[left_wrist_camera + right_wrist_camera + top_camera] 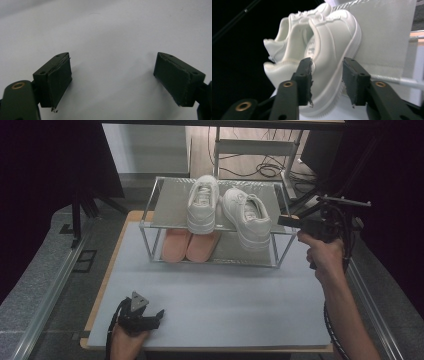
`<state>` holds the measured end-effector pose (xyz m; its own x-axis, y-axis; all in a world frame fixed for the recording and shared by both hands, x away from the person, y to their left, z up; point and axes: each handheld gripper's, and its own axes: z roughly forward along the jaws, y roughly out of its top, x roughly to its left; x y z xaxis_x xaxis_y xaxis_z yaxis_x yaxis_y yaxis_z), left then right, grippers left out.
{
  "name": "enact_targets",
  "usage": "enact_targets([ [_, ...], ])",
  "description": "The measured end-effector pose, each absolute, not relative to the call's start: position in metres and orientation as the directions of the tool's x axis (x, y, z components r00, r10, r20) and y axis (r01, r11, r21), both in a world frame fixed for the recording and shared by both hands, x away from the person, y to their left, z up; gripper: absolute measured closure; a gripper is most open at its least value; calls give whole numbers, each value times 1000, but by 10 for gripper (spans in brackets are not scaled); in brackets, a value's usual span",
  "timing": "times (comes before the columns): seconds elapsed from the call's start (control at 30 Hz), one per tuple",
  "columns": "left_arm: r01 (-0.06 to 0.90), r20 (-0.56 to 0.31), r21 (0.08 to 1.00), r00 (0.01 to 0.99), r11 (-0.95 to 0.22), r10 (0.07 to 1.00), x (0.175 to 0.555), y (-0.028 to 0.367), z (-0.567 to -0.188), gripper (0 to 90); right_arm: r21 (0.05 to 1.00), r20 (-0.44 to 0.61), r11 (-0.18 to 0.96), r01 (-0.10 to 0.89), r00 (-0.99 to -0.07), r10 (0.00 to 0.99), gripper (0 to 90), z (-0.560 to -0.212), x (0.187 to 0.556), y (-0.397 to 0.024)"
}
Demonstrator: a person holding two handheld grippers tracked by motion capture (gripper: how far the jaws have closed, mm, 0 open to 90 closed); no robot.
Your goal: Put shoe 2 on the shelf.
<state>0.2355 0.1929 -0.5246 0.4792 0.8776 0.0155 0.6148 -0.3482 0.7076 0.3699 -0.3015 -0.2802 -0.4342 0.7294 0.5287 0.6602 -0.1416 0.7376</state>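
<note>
Two white sneakers stand on the top shelf of a metal rack (167, 202). The left sneaker (202, 202) lies straight. The right sneaker (247, 217) is angled, and its heel hangs over the front rail. My right gripper (281, 220) reaches in from the rack's right side. In the right gripper view that gripper (327, 82) has the right sneaker's (332, 37) heel between its jaws, with a pad against each side. The other sneaker (284, 40) sits behind it. My left gripper (159, 314) rests low at the near left of the table, and its jaws (112, 82) stand wide open with nothing between them.
A pair of pink slippers (190, 245) lies on the rack's lower shelf. The rack stands at the far edge of a grey table top (215, 290). Cables and a metal frame (260, 150) lie on the floor behind. Dark stands flank both sides.
</note>
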Motion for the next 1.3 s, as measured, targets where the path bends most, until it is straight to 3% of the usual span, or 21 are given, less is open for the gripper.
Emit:
enact_targets([
  [0.3,612,20,709,479,-351,877,235,193,-525,145,749,511,-77,658,-501,698,808,-300,347,-299],
  [0.53,611,21,710,479,-350,878,235,193,-525,145,778,444,-19,628,-527,725,890,-305,341,-289],
  [0.8,610,20,712,478,-348,878,235,192,-525,145,769,444,1,640,-535,719,899,-315,345,-279],
  [1.3,612,16,711,477,-346,879,235,193,-525,145,760,512,-72,646,-526,679,878,-325,354,-266],
])
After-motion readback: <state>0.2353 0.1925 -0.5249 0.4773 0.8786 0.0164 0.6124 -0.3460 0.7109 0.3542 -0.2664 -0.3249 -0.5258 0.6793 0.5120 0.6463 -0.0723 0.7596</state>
